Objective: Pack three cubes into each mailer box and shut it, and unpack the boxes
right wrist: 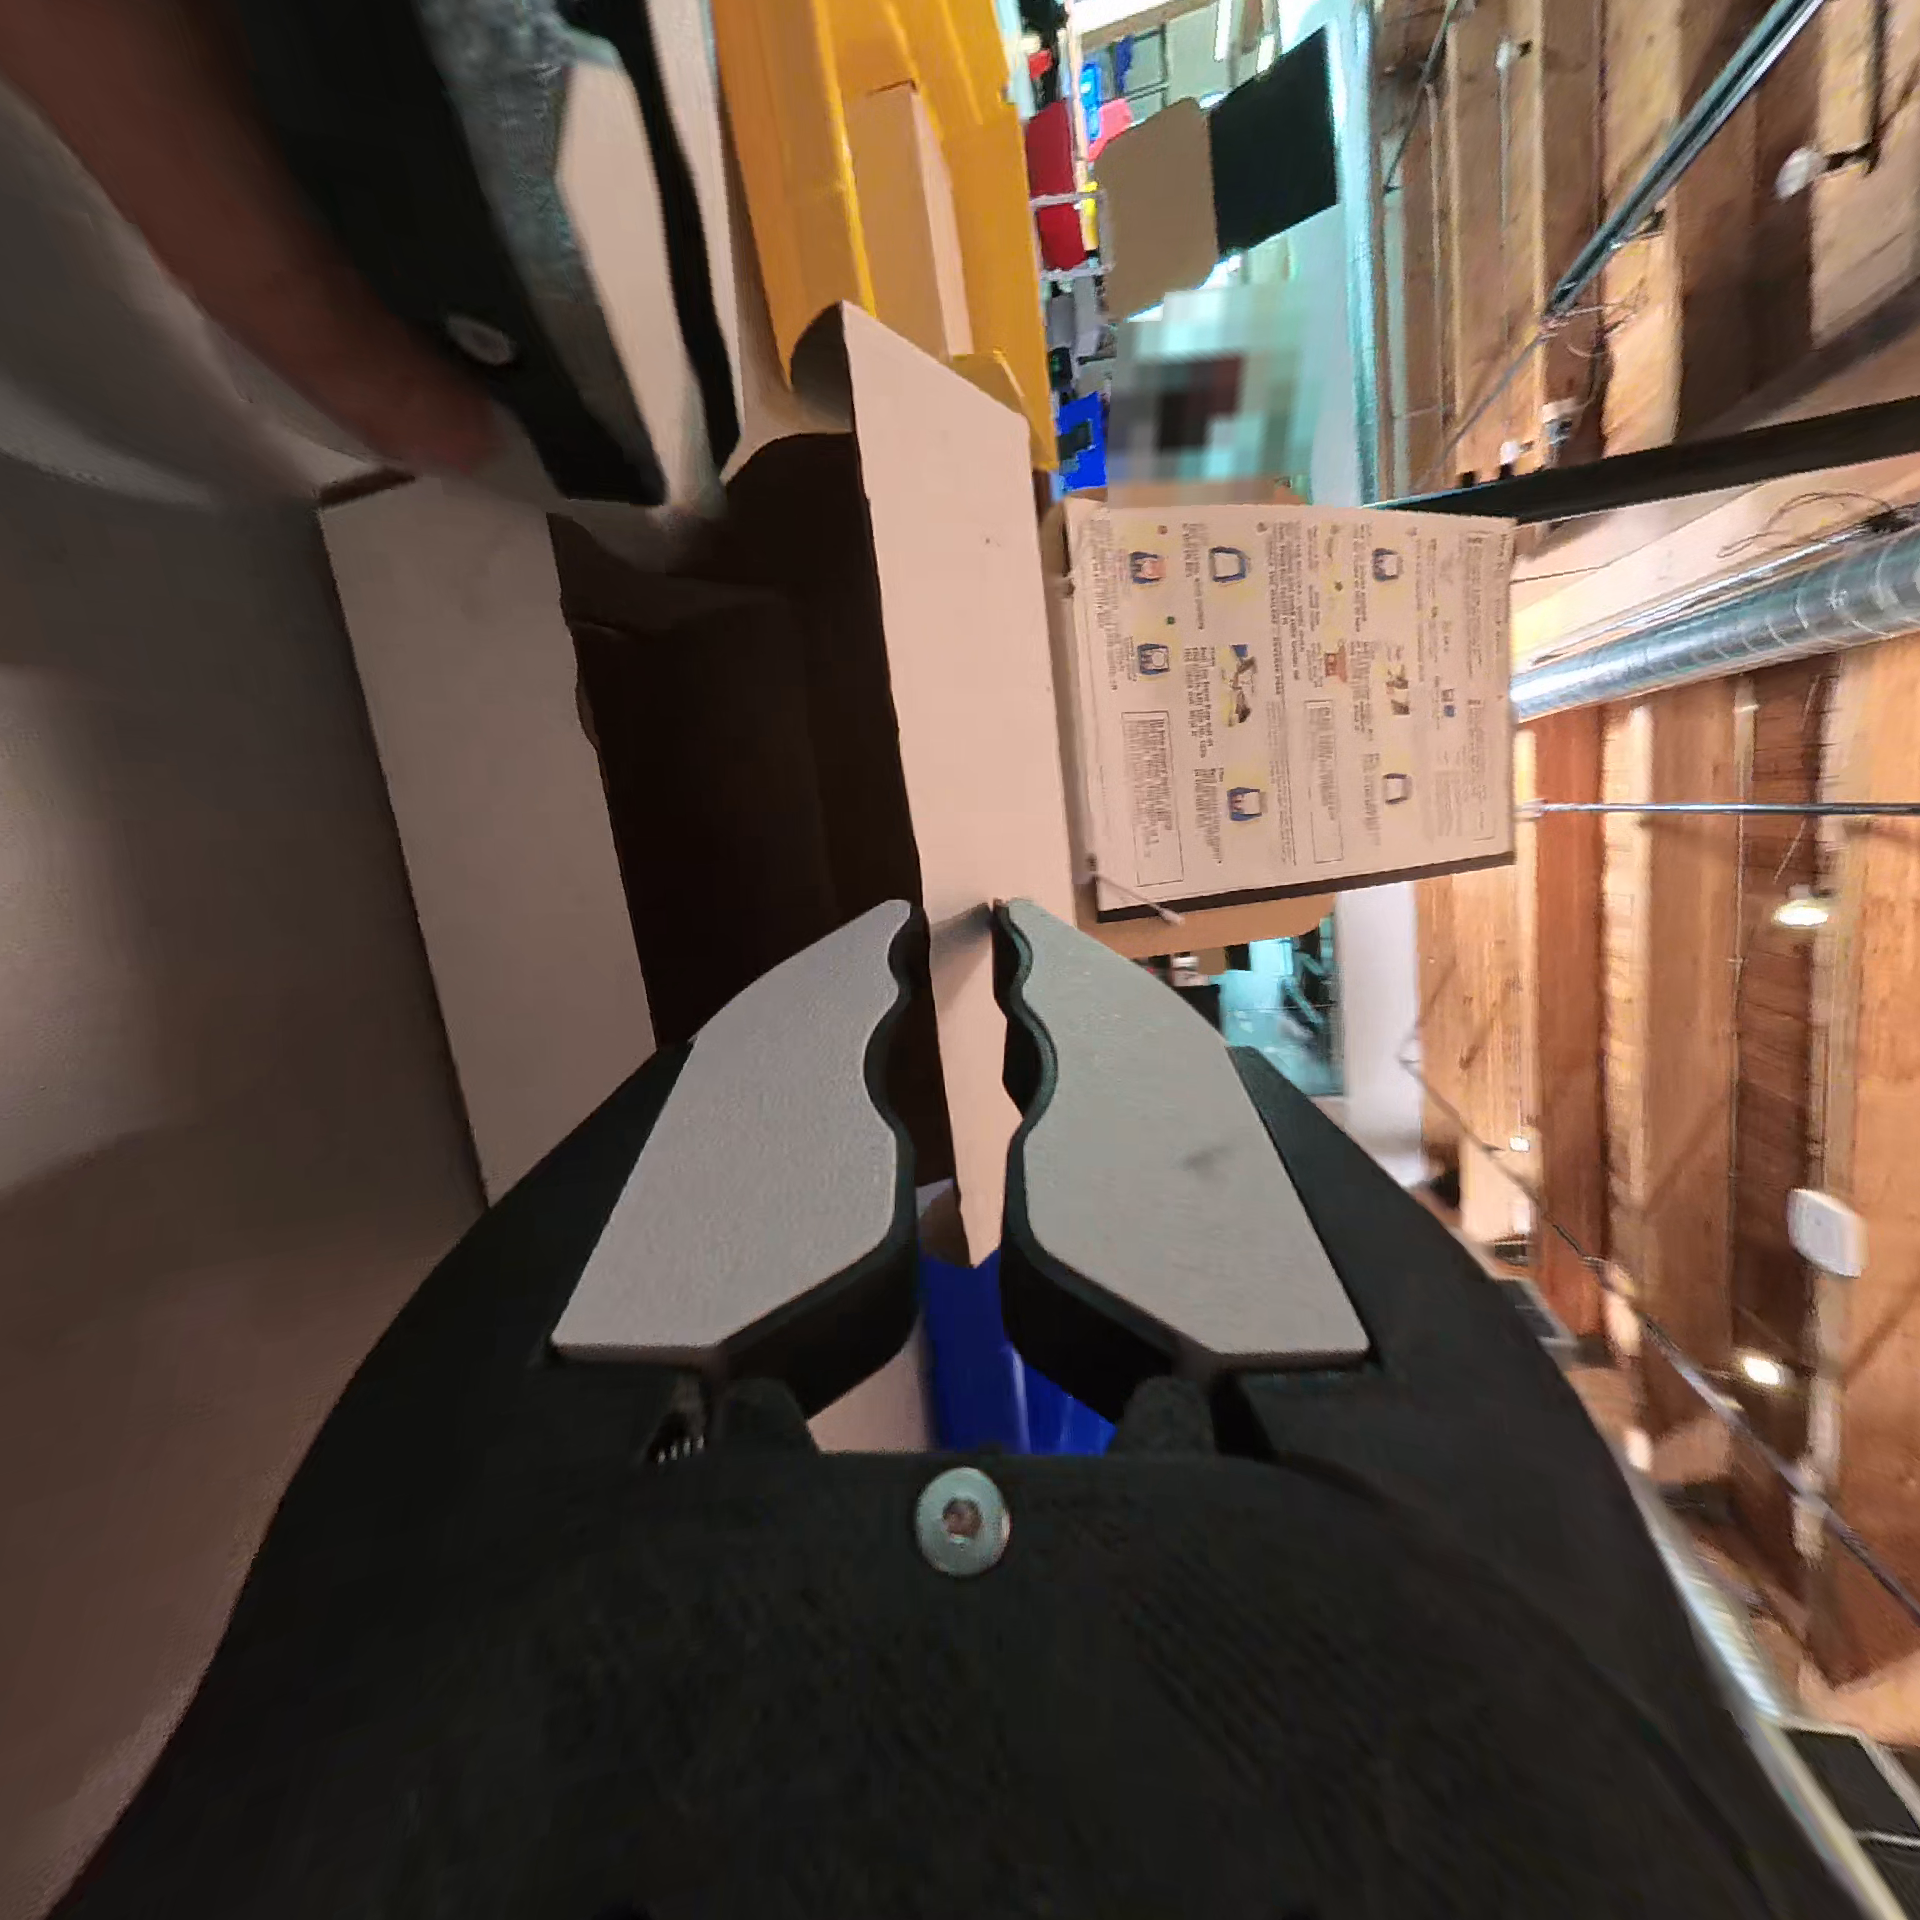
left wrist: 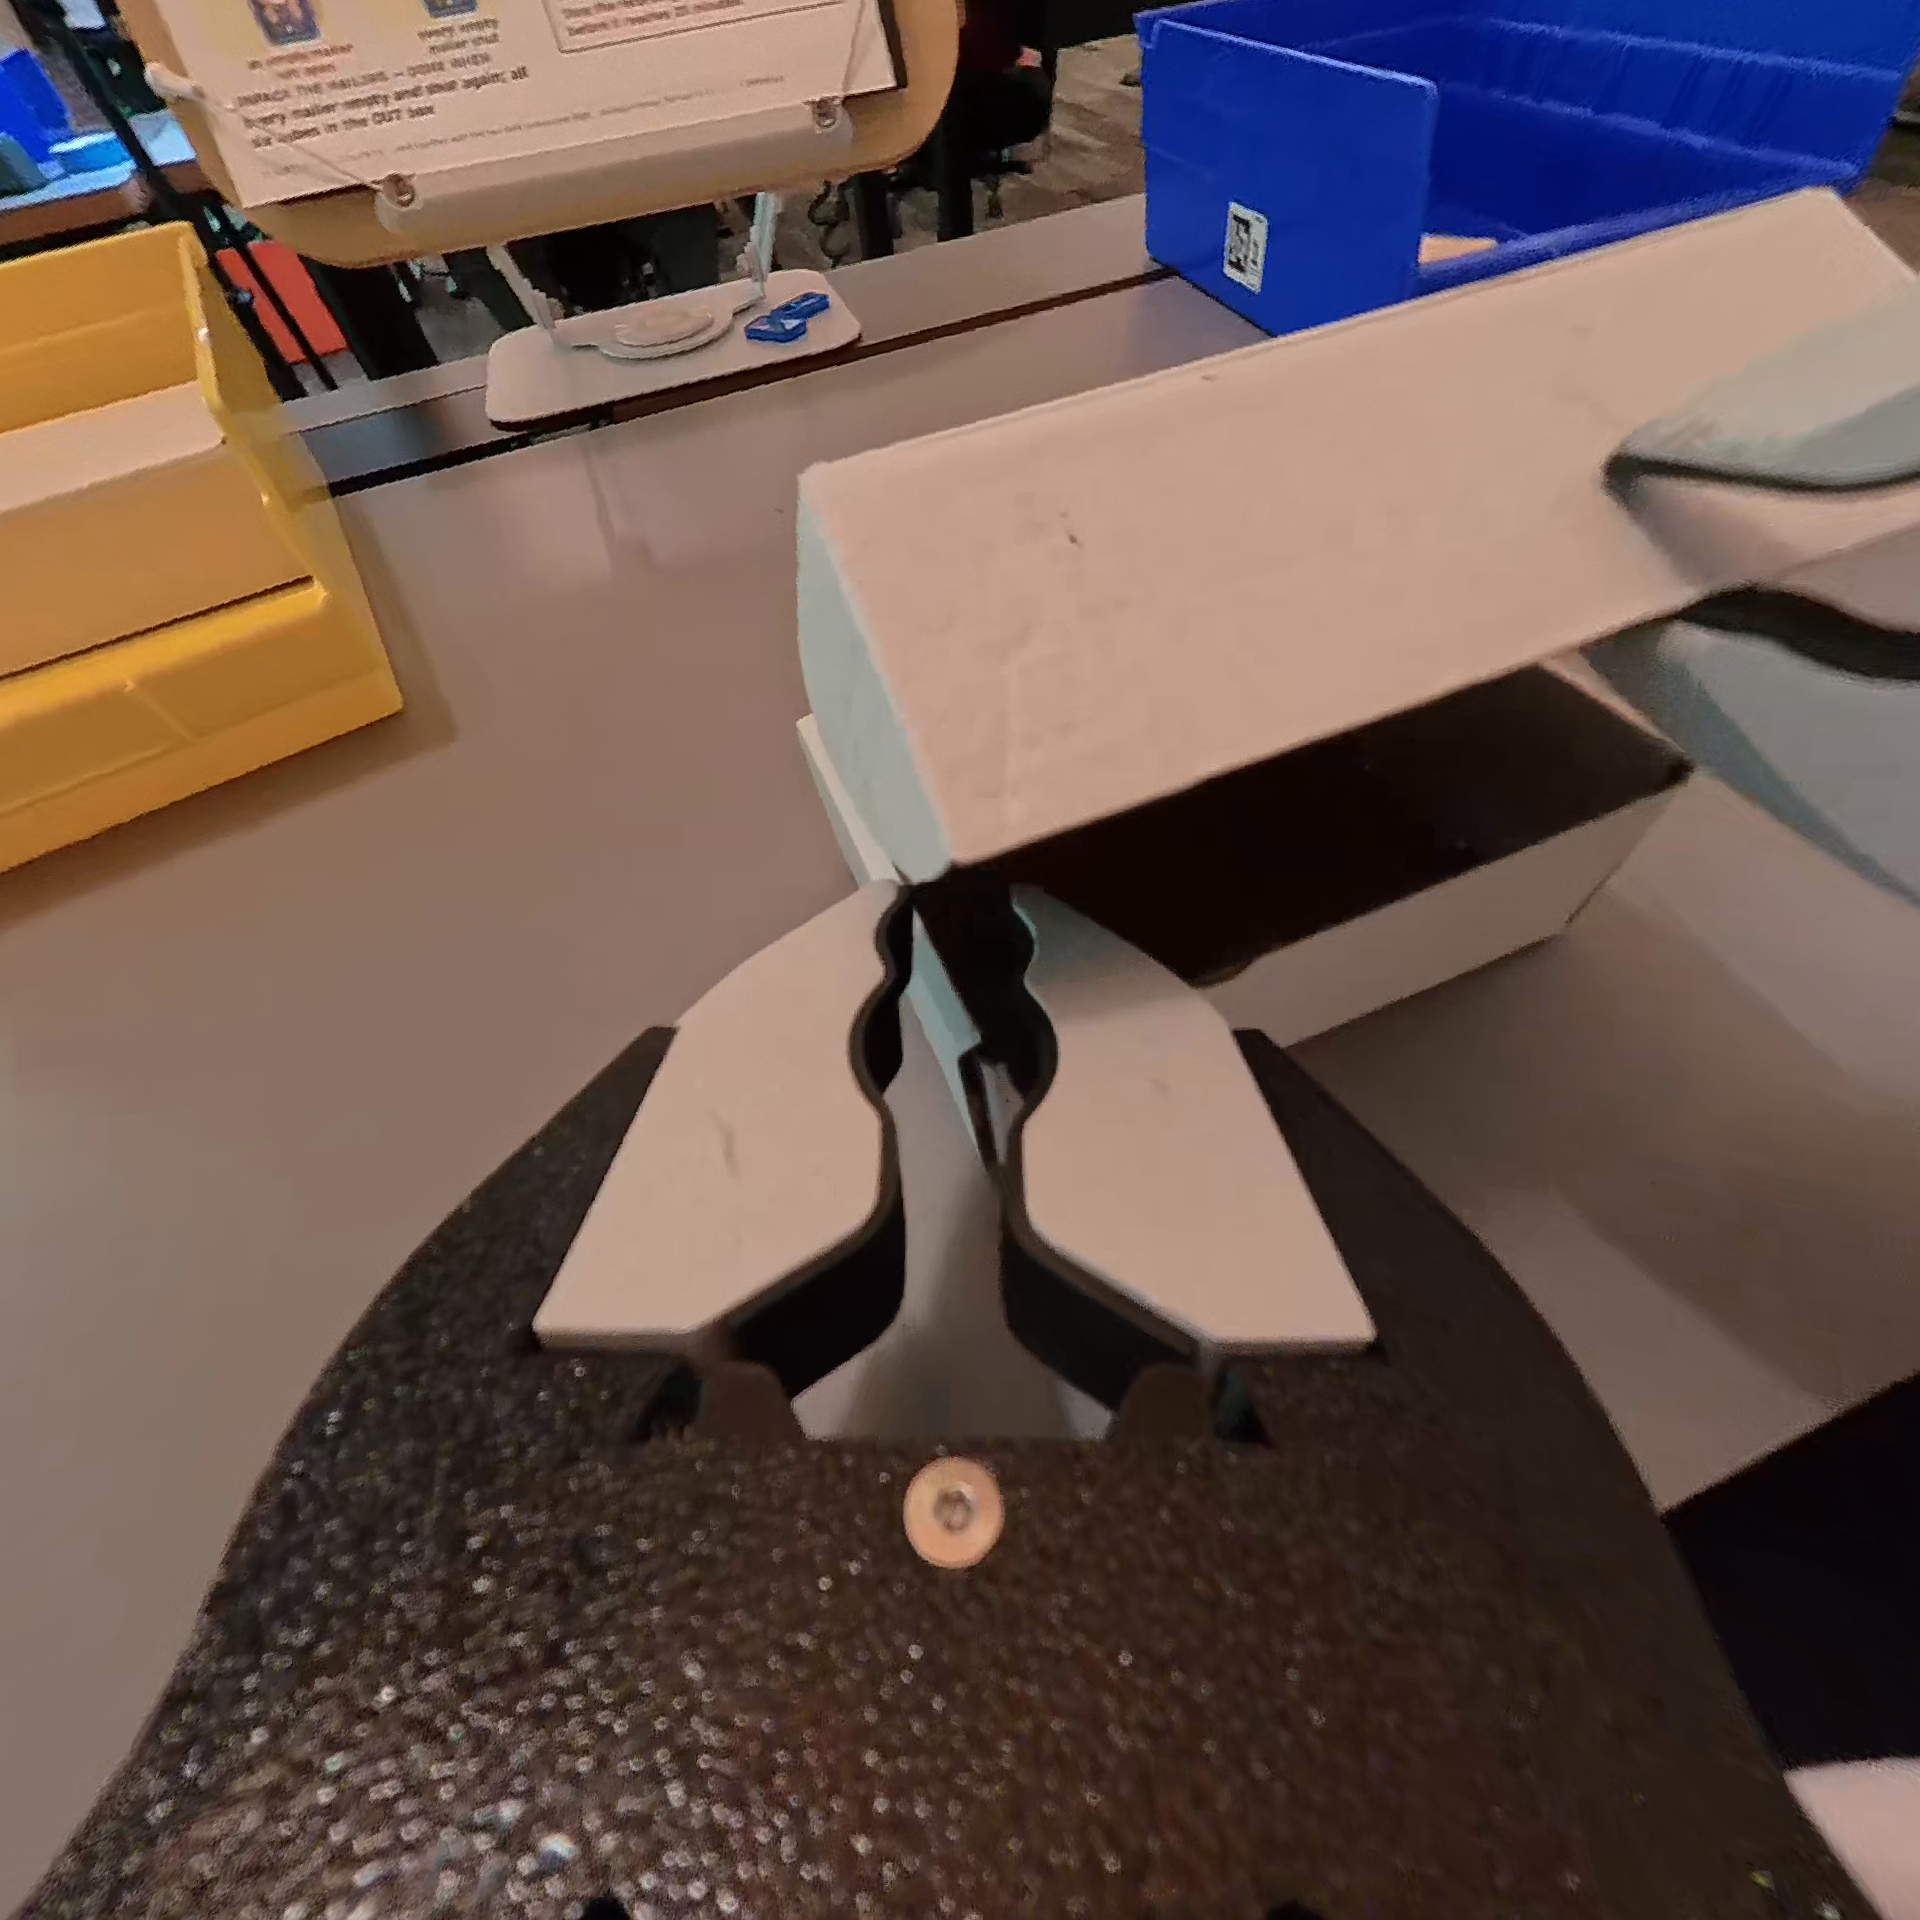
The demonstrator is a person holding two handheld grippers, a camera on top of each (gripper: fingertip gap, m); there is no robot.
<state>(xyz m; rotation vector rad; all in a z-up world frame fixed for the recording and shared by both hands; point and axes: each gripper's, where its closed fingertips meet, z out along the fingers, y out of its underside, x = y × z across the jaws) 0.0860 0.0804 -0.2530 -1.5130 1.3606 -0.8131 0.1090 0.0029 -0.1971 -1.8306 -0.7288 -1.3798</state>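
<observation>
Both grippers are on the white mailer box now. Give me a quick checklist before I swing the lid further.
1. Right gripper clamped on the lid edge: ok.
2. Left gripper pinching the mailer box front corner: ok, cardboard sits between its fingers.
3. Lid partly raised, interior dark: cubes inside, cannot tell.
4. Box base flat on the table: ok.
5. Blue bin behind the box, clear of the lid swing: cannot tell.
6. Yellow bin well off to the left: ok.
</observation>
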